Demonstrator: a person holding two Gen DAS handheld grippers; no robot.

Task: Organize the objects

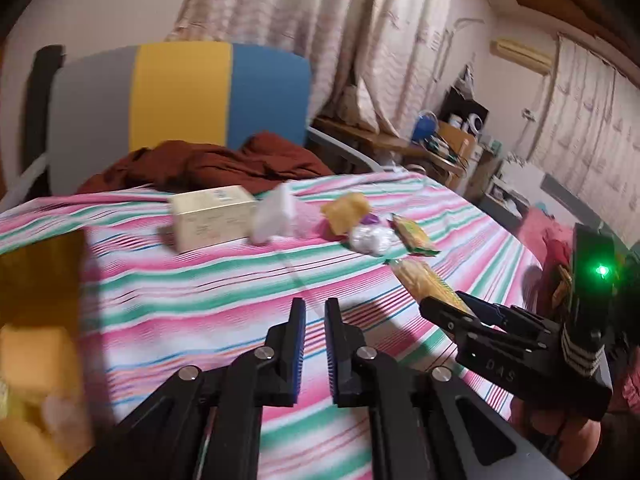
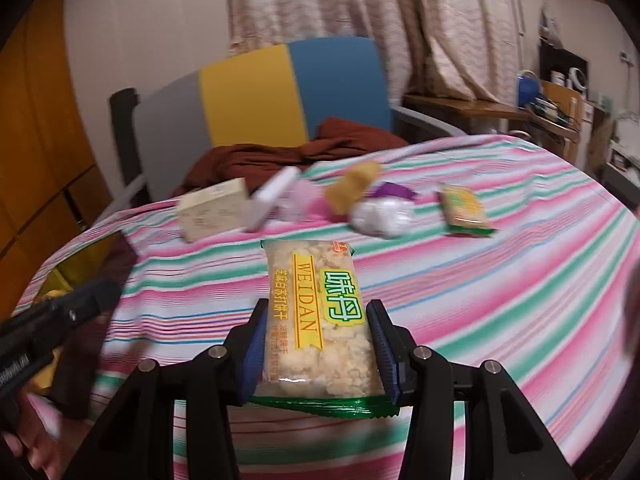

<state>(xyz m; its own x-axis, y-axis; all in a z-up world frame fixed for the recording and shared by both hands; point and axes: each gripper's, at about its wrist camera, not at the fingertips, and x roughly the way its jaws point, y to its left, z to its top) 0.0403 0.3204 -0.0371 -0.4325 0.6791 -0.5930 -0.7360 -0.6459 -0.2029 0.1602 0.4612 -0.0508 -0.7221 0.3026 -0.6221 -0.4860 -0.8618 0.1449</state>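
A clear cracker packet (image 2: 320,312) with a yellow and green label sits upright between the blue pads of my right gripper (image 2: 319,308), which is shut on it just above the striped bedspread (image 2: 500,280). The left wrist view shows the same packet (image 1: 424,280) sticking out of the right gripper (image 1: 444,308) at the right. My left gripper (image 1: 315,304) hovers over the bedspread with a narrow gap between its pads and nothing in it. It shows blurred at the left of the right wrist view (image 2: 80,300).
Further back on the bed lie a cream box (image 1: 212,216), a white block (image 1: 274,216), a yellow snack (image 1: 346,208), a white plastic bundle (image 1: 370,240) and a second cracker packet (image 1: 414,234). A brown cloth (image 1: 216,164) lies by the grey-yellow-blue headboard (image 1: 180,92). A yellow container (image 1: 40,320) stands at the left.
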